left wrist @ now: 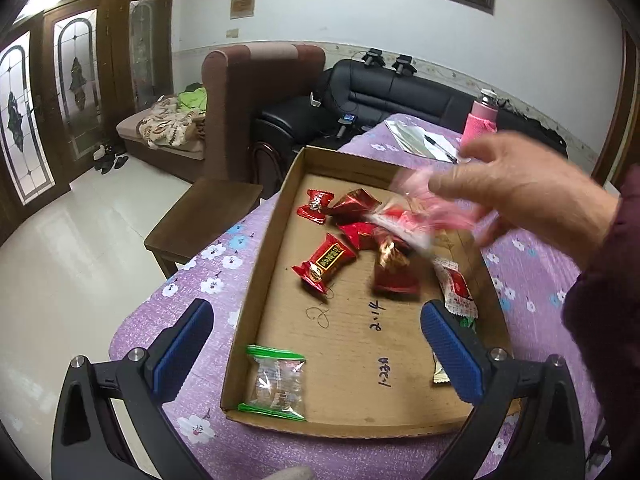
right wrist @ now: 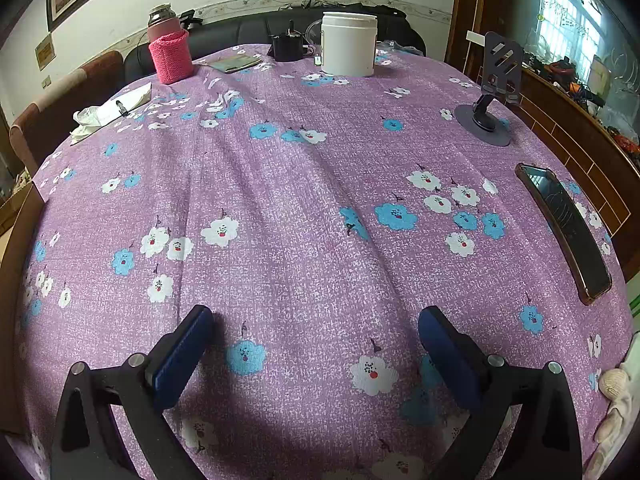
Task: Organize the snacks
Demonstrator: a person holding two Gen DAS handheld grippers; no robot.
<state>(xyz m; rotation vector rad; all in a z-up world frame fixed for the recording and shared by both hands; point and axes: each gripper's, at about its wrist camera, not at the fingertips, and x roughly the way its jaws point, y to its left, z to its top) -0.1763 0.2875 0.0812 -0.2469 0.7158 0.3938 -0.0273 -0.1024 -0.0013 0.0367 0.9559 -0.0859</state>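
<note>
Snacks [left wrist: 325,261]: red-wrapped candies lie loose mid-tray in a shallow cardboard tray [left wrist: 256,280], clear green-edged packet [left wrist: 276,382] in its near left corner. Tray sits on a purple floral tablecloth [right wrist: 304,200]. Left of table: wooden glazed doors [left wrist: 76,76], tiled floor, brown armchair [left wrist: 224,92], then black sofa [left wrist: 392,88]. A bare hand [left wrist: 532,196] holds a blurred pink wrapper over the tray's right side. Left gripper [left wrist: 316,344] jaws wide apart, empty. Right gripper [right wrist: 316,350] likewise spread, nothing between, over bare cloth; white jar [right wrist: 349,43] far, phone [right wrist: 568,232] right.
</note>
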